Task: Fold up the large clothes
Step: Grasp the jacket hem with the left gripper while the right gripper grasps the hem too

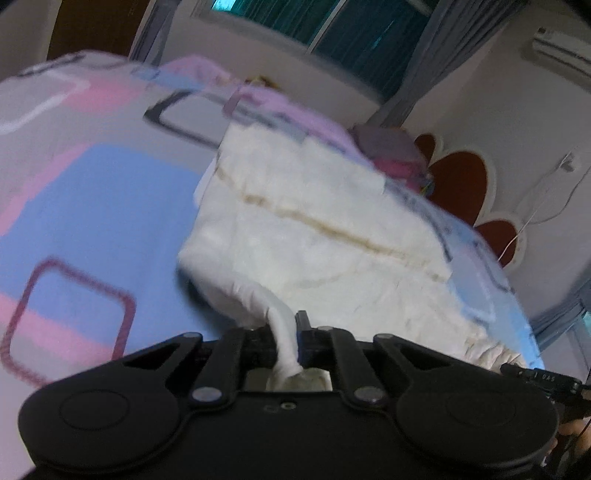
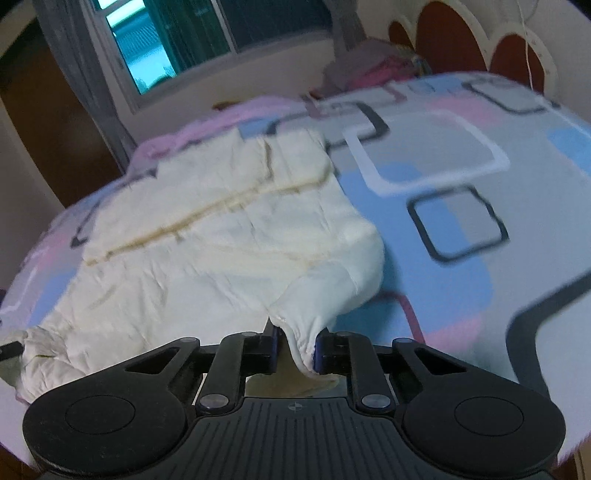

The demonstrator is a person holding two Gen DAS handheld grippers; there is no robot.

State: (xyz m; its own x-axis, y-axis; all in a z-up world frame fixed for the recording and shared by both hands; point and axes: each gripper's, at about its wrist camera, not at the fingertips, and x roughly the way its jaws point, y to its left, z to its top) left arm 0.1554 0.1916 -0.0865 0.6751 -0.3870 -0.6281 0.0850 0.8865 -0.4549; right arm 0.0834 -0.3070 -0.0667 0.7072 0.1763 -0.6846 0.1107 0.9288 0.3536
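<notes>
Two grippers, left gripper [image 1: 286,341] and right gripper [image 2: 298,349], are clamping their jaws on the near hem of the cream garment [image 2: 207,229] spread across the bed [image 2: 480,258], pinching matching corners, likely for carrying that edge over in an even fold.

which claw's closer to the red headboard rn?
Right. The right claw grips the white garment at its hem on the side toward the headboard. The left claw pinches the same hem farther away, with the headboard off to its right.
</notes>
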